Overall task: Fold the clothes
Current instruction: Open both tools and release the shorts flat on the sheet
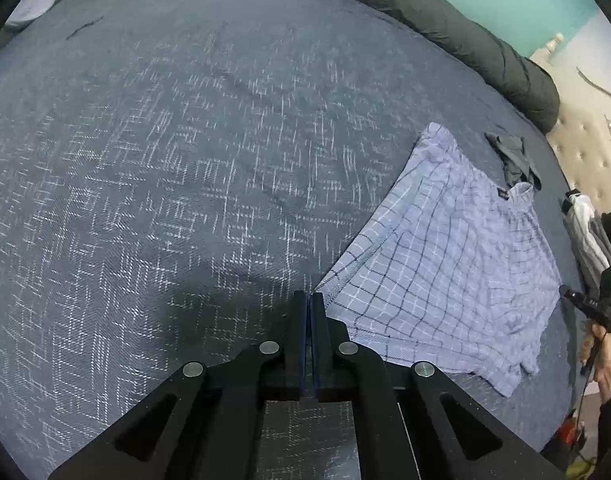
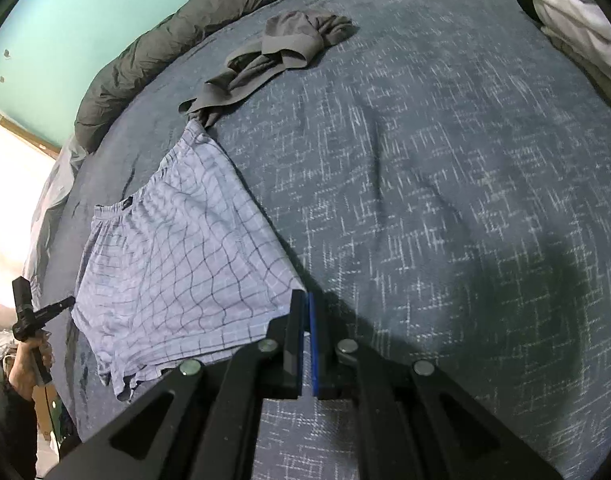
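Light blue checked shorts [image 1: 445, 264] lie spread on the bed, waistband away from me. My left gripper [image 1: 310, 296] is shut at their near left hem corner, and the side edge runs taut up from the fingertips. In the right wrist view the same checked shorts [image 2: 177, 264] lie to the left. My right gripper [image 2: 304, 295] is shut on their near right hem corner, which casts a dark shadow on the cover. A crumpled grey garment [image 2: 273, 56] lies beyond the waistband, also visible as the grey garment [image 1: 513, 160].
The dark blue patterned bed cover [image 1: 185, 180] spreads wide to the left. A rolled dark duvet [image 1: 445, 16] lines the far edge. White and grey clothes [image 2: 573, 20] are piled at the right. A hand [image 1: 601, 356] holds a black device beside the bed, by a padded beige panel [image 1: 585, 152].
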### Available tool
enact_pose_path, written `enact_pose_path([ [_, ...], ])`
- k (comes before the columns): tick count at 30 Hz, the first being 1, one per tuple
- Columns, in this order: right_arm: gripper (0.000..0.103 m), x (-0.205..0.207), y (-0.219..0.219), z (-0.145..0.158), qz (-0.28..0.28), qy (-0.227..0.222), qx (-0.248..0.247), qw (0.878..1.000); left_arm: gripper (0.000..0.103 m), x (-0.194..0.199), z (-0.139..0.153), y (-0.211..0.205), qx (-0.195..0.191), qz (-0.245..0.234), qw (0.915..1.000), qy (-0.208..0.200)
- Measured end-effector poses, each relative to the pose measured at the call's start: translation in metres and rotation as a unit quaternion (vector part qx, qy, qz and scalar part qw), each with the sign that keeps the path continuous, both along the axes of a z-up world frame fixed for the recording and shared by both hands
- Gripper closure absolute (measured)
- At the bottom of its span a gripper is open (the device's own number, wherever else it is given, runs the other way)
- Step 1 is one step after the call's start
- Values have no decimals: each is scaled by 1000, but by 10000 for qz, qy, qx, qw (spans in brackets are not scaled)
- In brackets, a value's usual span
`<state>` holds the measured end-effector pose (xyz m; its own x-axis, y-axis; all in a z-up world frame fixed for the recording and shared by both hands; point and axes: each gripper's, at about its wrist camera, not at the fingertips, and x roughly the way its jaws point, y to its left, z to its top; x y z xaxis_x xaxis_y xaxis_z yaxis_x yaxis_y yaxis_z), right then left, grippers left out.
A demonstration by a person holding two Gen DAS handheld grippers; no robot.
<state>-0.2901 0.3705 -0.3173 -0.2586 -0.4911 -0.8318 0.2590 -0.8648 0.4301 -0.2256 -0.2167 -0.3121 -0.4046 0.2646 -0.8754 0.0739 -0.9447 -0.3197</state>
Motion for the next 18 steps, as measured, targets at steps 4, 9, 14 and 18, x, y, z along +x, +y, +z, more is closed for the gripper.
enact_pose_path([
  [4, 101, 2, -3, -2, 143, 17, 0, 9999, 101, 1, -8, 2, 17, -9, 10000, -92],
  [9, 93, -2, -7, 6, 226, 114, 200, 9995, 97, 0, 3, 2, -55, -18, 9999, -114],
  [14, 72, -12, -5, 33, 255, 548, 106, 9981, 76, -16, 25, 7, -125, -102, 9998, 90],
  [18, 72, -28, -30, 43, 581, 763, 109, 9953, 76, -43, 41, 24, -167, -381, 9986, 325],
])
